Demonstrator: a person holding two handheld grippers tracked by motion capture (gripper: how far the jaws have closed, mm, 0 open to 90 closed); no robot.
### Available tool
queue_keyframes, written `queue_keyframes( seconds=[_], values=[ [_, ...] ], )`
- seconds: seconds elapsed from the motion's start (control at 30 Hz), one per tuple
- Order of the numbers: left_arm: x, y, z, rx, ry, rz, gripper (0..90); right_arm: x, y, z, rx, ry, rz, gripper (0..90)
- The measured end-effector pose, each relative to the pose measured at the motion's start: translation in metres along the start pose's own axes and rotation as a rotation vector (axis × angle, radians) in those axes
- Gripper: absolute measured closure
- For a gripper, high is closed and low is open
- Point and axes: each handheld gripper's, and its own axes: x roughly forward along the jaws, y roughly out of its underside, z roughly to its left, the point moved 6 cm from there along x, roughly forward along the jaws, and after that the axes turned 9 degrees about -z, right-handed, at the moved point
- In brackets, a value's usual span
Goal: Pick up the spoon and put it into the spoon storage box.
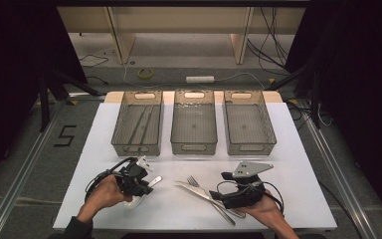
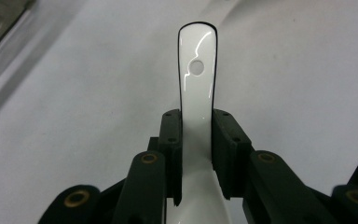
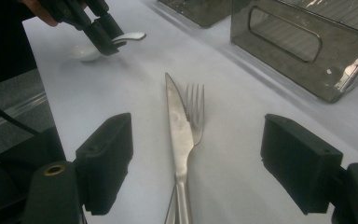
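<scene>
This looks like a lab or test bay: black curtains (image 1: 10, 74) hang on either side of the white table (image 1: 288, 164), cables (image 1: 271, 42) and a power strip (image 1: 200, 79) lie on the floor beyond it, and a taped "5" (image 1: 65, 135) marks the floor left of it.

White glossy spoon (image 2: 196, 93) with thin dark edge line. Silver knife (image 3: 178, 130) and fork (image 3: 195, 112). Black grippers (image 1: 138, 180) (image 1: 234, 195), brass-coloured screws. Smoky grey translucent bins (image 1: 194, 147). White table sheet (image 1: 298, 169).
</scene>
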Motion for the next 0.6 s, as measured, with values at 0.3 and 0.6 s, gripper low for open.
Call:
queue_keyframes(
  seconds=[0.3,0.6],
  values=[
    [-0.013,-0.016,0.001,-0.09,0.018,-0.149,74.3,0.0,0.0,0.0,0.003,0.0,-0.001,26.2],
    [-0.021,-0.031,0.007,-0.152,-0.003,-0.234,74.3,0.001,0.0,0.0,0.009,0.0,-0.003,26.1]
  ],
)
